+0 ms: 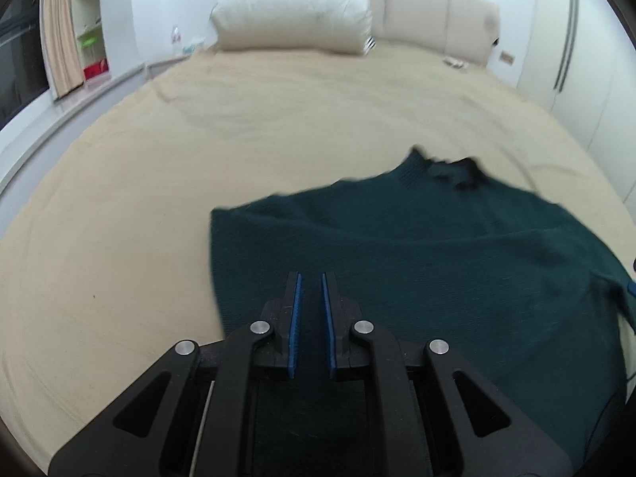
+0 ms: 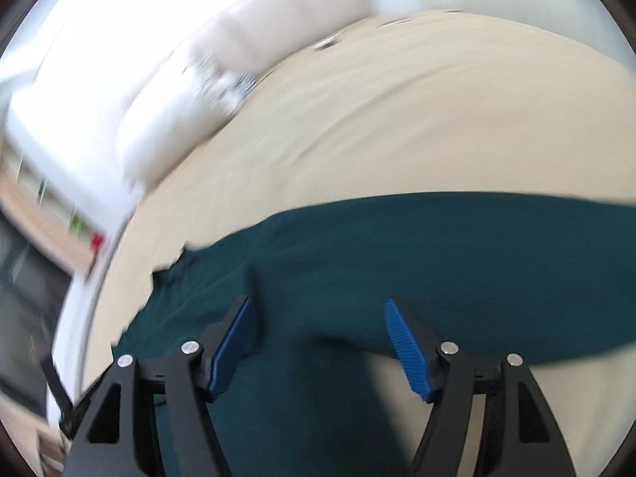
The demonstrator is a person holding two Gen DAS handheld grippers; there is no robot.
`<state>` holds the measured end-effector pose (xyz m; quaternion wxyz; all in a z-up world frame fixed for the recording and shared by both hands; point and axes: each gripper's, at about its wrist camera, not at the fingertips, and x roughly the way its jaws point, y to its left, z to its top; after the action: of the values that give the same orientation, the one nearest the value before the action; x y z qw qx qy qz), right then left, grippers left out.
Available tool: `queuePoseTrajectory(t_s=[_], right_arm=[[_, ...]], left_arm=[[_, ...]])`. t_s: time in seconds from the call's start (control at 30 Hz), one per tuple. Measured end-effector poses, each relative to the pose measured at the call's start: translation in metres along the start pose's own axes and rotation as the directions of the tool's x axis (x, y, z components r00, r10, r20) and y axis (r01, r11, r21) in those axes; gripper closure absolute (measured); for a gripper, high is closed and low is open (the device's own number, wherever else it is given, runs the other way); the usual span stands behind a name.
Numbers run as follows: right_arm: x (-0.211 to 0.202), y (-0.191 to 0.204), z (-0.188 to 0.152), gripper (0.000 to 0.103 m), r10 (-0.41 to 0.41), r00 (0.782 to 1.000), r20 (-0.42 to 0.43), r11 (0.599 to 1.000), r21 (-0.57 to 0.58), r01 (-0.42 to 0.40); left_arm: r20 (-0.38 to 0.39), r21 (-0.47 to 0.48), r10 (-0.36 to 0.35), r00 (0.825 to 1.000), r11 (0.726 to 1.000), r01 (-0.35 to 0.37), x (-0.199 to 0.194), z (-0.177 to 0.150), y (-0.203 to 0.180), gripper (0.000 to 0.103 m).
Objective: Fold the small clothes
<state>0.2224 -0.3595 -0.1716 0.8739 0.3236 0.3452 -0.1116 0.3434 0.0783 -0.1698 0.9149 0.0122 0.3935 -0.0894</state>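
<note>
While your left tool [image 1: 311, 282] hangs over the dark green sweater [image 1: 417, 246], its blue pads sit nearly together with a slim gap, nothing pinched. Sweater lies flat on the beige bed [image 1: 198, 151], pillow [image 1: 294, 8] beyond. Right view, blurred: your right tool [image 2: 318, 308] spread wide above the sweater [image 2: 437, 262].

sweater [image 1: 417, 262] on bed [image 1: 198, 167], pillow [image 1: 294, 8] behind

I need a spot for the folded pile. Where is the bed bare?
Bare sheet runs from the pillow down to the sweater's collar, and left of the sweater. Crowded near the left tongs and right tongs.
</note>
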Motion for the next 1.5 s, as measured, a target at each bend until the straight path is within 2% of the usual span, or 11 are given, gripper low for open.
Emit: queuePoseTrajectory(t_s=[0.17, 0.23, 0.3, 0.5, 0.73, 0.83, 0.93, 1.0, 1.17, 1.37, 1.5], right_arm=[[-0.058, -0.123, -0.011, 0.036, -0.11, 0.993, 0.051, 0.949, 0.302, 0.09], [-0.073, -0.166, -0.015, 0.064, -0.076, 0.995, 0.064, 0.908, 0.418, 0.042], [-0.082, -0.191, -0.017, 0.068, -0.027, 0.996, 0.087, 0.859, 0.512, -0.021], [-0.1, -0.206, -0.033, 0.064, -0.022, 0.991, 0.131, 0.731, 0.678, -0.074], [-0.095, -0.223, -0.038, 0.06, -0.011, 0.988, 0.154, 0.641, 0.759, -0.111], [-0.095, -0.23, -0.021, 0.059, -0.084, 0.981, 0.176, 0.672, 0.737, -0.075], [-0.088, -0.228, 0.0, 0.066, -0.121, 0.975, 0.186, 0.727, 0.685, -0.04], [-0.083, -0.218, 0.015, 0.088, -0.164, 0.972, 0.167, 0.779, 0.626, 0.024], [-0.088, -0.175, 0.043, 0.091, -0.218, 0.956, 0.197, 0.861, 0.5, 0.093], [-0.056, -0.005, 0.077, 0.092, -0.111, 0.962, 0.251, 0.993, 0.073, 0.095], [-0.001, 0.14, 0.044, 0.092, 0.071, 0.989, 0.133, 0.959, -0.282, -0.031]], left_arm=[[0.013, -0.018, -0.186, 0.983, 0.982, 0.186, -0.011, -0.008, -0.043, 0.094], [-0.025, -0.027, -0.229, 0.973, 0.973, 0.228, -0.004, -0.013, -0.06, 0.093], [-0.068, -0.031, -0.26, 0.963, 0.965, 0.259, 0.003, -0.019, -0.073, 0.093], [-0.107, -0.08, -0.295, 0.949, 0.954, 0.288, 0.006, -0.029, -0.09, 0.093], [-0.11, -0.092, -0.317, 0.942, 0.947, 0.308, 0.002, -0.026, -0.096, 0.089], [-0.106, -0.115, -0.333, 0.937, 0.94, 0.321, 0.001, -0.024, -0.094, 0.075], [-0.086, -0.158, -0.362, 0.928, 0.925, 0.346, -0.002, -0.024, -0.087, 0.038], [-0.078, -0.181, -0.376, 0.924, 0.916, 0.357, -0.002, -0.021, -0.08, 0.038], [-0.07, -0.243, -0.422, 0.904, 0.886, 0.395, 0.0, -0.016, -0.06, 0.038], [-0.015, -0.329, -0.477, 0.879, 0.832, 0.446, -0.003, -0.007, -0.024, 0.038], [0.028, -0.381, -0.492, 0.87, 0.799, 0.464, -0.007, 0.0, 0.005, 0.038]])
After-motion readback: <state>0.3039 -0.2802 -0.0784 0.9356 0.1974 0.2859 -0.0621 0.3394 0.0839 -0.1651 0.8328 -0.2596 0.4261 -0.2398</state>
